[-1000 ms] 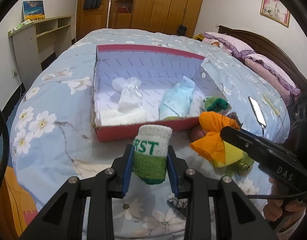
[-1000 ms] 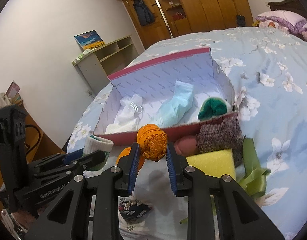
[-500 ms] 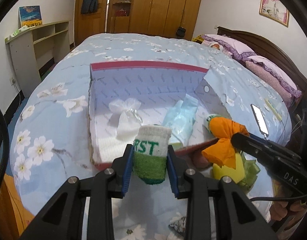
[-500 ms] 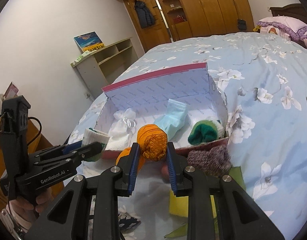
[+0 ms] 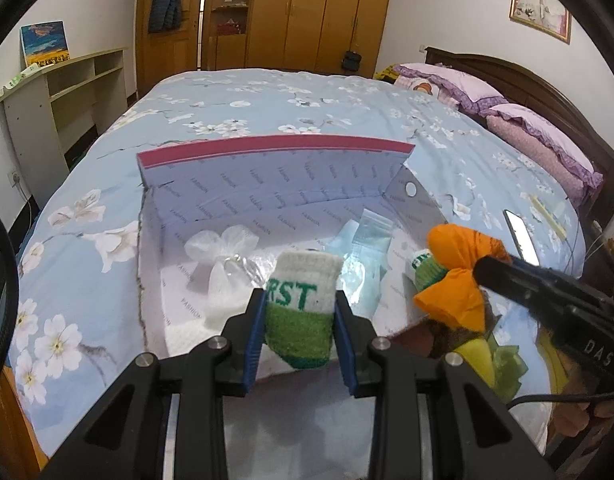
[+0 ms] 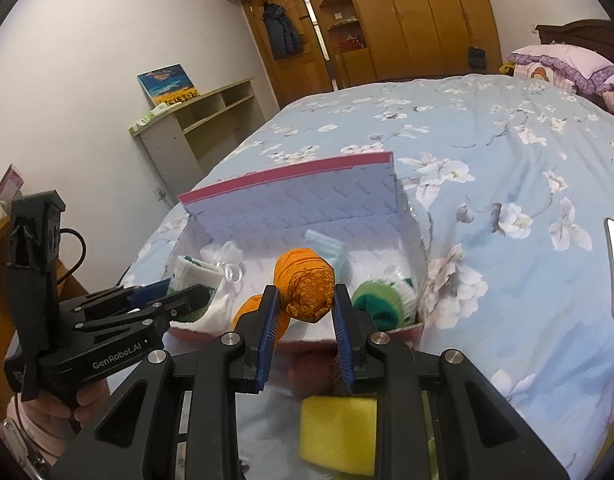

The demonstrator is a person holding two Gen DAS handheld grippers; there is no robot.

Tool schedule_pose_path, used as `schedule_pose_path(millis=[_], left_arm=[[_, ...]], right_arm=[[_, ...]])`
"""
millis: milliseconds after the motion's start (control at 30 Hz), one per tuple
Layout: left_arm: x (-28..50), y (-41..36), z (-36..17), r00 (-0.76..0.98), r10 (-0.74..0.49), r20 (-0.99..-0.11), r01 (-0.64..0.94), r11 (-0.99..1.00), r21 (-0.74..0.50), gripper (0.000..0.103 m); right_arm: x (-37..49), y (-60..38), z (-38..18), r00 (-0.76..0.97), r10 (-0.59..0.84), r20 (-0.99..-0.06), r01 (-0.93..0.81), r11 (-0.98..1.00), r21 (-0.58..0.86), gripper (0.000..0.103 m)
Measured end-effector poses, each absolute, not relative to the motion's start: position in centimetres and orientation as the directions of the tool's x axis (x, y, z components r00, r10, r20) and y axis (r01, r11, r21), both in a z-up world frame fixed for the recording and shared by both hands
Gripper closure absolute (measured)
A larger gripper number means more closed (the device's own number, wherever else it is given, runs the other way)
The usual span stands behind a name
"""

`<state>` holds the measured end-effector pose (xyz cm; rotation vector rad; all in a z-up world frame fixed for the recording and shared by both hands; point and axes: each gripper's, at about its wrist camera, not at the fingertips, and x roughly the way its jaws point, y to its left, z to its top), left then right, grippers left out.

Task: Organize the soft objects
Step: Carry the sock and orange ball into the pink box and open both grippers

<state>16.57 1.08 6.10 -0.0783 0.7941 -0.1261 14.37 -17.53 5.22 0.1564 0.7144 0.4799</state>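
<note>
Soft objects, two in hand: a green-and-white rolled sock [image 5: 301,316] pinched between the blue pads of the left gripper [image 5: 300,334], and an orange cloth bundle [image 6: 305,285] pinched by the right gripper [image 6: 304,330]. Both hang just over the near edge of the open pink-rimmed box [image 5: 275,150] on the flowered bedspread [image 5: 267,96]. Box already holds a white gauze pouch [image 5: 223,248], a pale blue bagged item [image 5: 363,248] and another green-and-white sock [image 6: 381,300] in the near right corner. Judgement: step in hand is carrying both pieces over the box floor for release. Best done by clearing the near wall fully, aiming the sock at the bare patch beside the pouch and the bundle between the blue item and the corner sock, then parting the jaws low so neither rolls out. Yellow sponge [image 6: 339,436] remains outside, blurred beneath the right gripper. Brownish knitted thing near it is largely hidden; cannot name it. Near box wall mostly covered by the grippers.
</note>
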Motion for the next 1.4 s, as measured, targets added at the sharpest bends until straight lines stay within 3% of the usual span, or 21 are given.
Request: schedule_pose_path(millis=[667,1100,1400], left_arm=[[19.2,0.5,2.3,0.647,-0.119,-0.753,0.066,0.993,-0.099,0.070],[19.5,0.1,1.6,0.631,-0.111,-0.768,0.070,0.994,-0.087,0.054],[19.2,0.1,2.0,0.633,-0.114,-0.765,0.065,0.993,-0.094,0.053]], right_arm=[[21.0,-18.8,4.4,0.735,0.302,-0.607,-0.266,0.952,0.151,0.076],[22.2,-17.9,2.2,0.717,0.273,-0.641,-0.282,0.955,0.091,0.076],[22.3,-18.1,2.1,0.717,0.277,-0.640,-0.270,0.956,0.111,0.067]])
